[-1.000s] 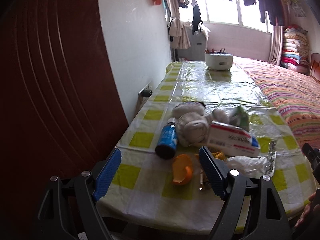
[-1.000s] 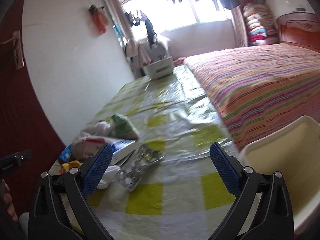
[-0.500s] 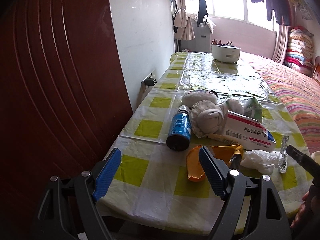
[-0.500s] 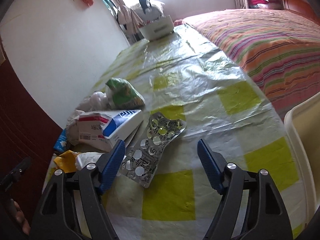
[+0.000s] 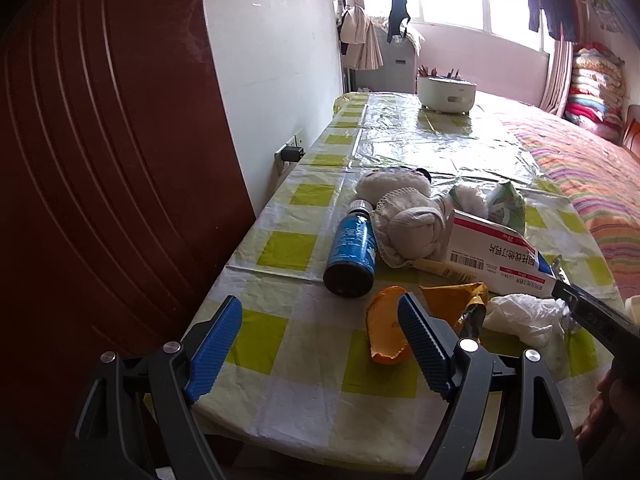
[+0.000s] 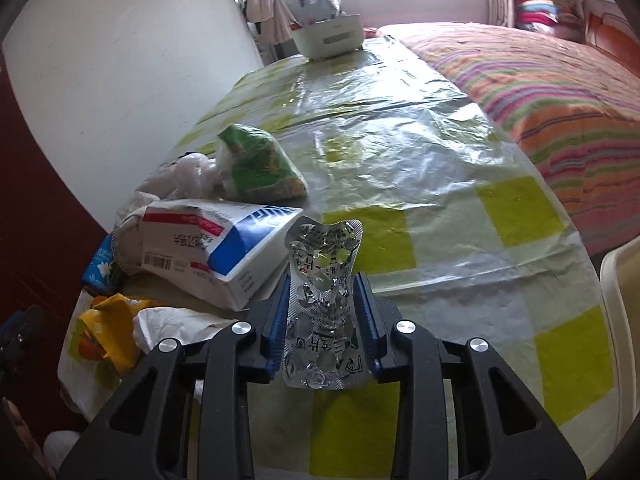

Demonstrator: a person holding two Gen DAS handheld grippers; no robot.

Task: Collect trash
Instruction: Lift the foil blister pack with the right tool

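My right gripper [image 6: 323,316] is shut on a silver blister pack [image 6: 324,300], its blue pads pressing both long edges. Left of it lie a white medicine box [image 6: 208,248], a green packet [image 6: 256,164], a white tissue [image 6: 176,324] and a yellow wrapper [image 6: 108,320]. In the left wrist view my left gripper [image 5: 320,344] stands open above the table's near edge, nothing between its fingers. Just beyond it lie orange peel [image 5: 386,328], a blue bottle [image 5: 354,252], a balled white cloth [image 5: 412,228], the box [image 5: 496,256] and the tissue [image 5: 524,316].
A checked plastic tablecloth [image 5: 288,248] covers the table. A white pot [image 5: 446,92] stands at the far end. A dark red door [image 5: 100,160] is on the left, a striped bed [image 6: 552,92] on the right. A cream bin rim [image 6: 620,300] shows at the right edge.
My right gripper moved in over the blister pack and its jaws came together on it. The left gripper drifted slightly forward and down, staying open.
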